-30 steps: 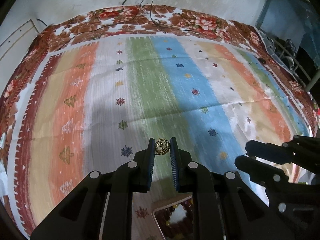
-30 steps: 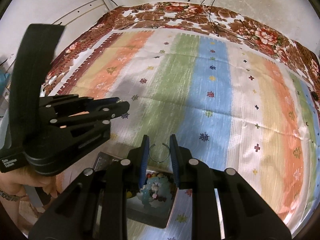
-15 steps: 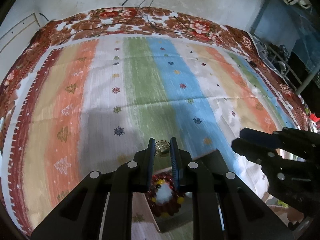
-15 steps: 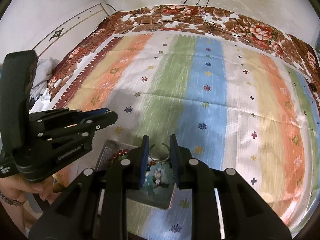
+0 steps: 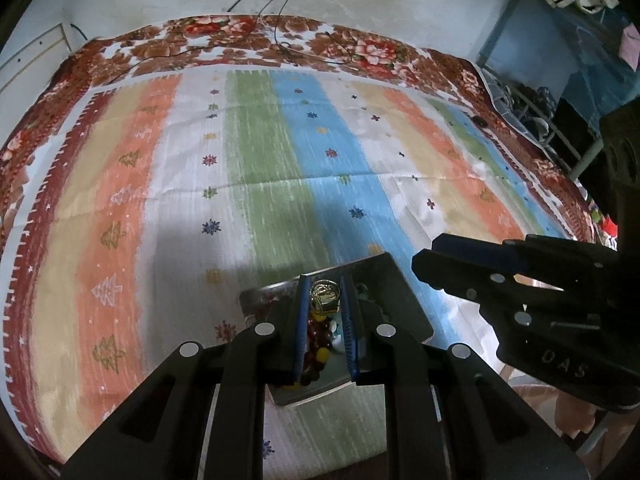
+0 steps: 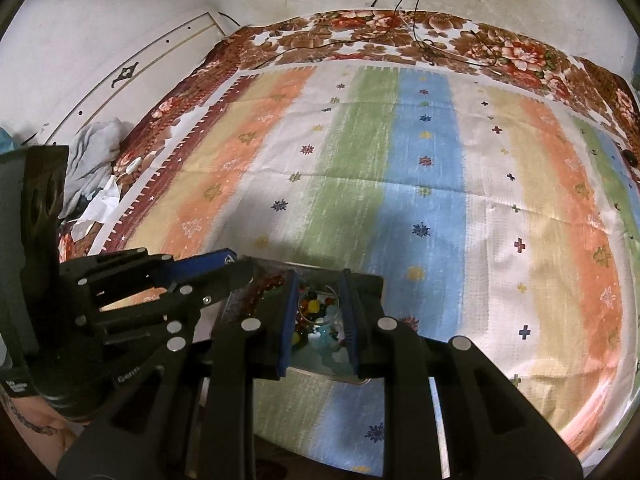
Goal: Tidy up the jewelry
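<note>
So both grippers are carrying small pieces over the metal tray (image 5: 394,280) right now, which sits at about 6 o'clock on the striped bedspread (image 5: 256,168). The left gripper (image 5: 325,300) is nearly closed, pinching a gold ring (image 5: 325,298), and it hangs above the red and yellow bead bracelet (image 5: 316,340) already in the tray. The right gripper (image 6: 319,304) is clamped on a thin silver ring (image 6: 319,304), over the coloured beads (image 6: 314,308). My take: get each piece low and well inside the rim before letting go, one hand at a time, since tiny rings will probably bounce off metal or roll into the bedding
</note>
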Tool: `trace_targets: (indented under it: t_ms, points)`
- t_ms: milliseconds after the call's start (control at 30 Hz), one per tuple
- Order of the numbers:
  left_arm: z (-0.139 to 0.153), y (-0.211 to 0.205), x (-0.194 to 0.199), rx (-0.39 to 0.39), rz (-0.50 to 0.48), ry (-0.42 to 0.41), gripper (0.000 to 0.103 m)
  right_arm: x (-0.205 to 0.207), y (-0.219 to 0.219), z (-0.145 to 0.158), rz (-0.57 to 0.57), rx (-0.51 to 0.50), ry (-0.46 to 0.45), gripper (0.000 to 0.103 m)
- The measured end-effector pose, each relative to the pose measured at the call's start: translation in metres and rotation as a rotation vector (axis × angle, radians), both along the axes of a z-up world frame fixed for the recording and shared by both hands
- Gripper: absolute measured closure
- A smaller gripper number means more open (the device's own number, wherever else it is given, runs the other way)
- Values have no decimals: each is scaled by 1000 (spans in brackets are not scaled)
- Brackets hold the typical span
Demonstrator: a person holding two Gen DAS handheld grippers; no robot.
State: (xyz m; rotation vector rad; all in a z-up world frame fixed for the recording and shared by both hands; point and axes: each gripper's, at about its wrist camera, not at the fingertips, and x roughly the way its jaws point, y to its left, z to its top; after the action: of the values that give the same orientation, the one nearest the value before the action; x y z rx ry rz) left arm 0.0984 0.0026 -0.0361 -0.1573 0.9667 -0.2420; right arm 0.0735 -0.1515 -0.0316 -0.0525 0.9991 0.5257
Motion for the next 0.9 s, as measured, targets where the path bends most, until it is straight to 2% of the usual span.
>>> trace_targets:
  t_ms: [267,333,367,400,433,633,733,900]
  points:
    - [-3,6,1,-6,-1,7,88,2,2,-3,1,-18,1,81]
    - [-6,6,2,4,-3,15,85,4,-1,-4,-20,-18,-1,80]
    - [-6,5,2,9,-2,17,85,5,-4,-3,-36,-16,-4,76]
    - [-7,6,2,13,-1,18,84,6,-7,-2,-55,-12,-7,65]
    - [-7,6,2,11,1,19,81,8,-10,-2,-70,-8,-9,61]
    - [-1,9,0,6,17,5,73,13,-20,-3,-111,7,0,49]
    - [1,11,0,11,25,-5,69,13,-23,-2,-120,10,-11,37]
    - [6,18,-2,12,54,-23,52,13,-32,1,-143,16,-35,19]
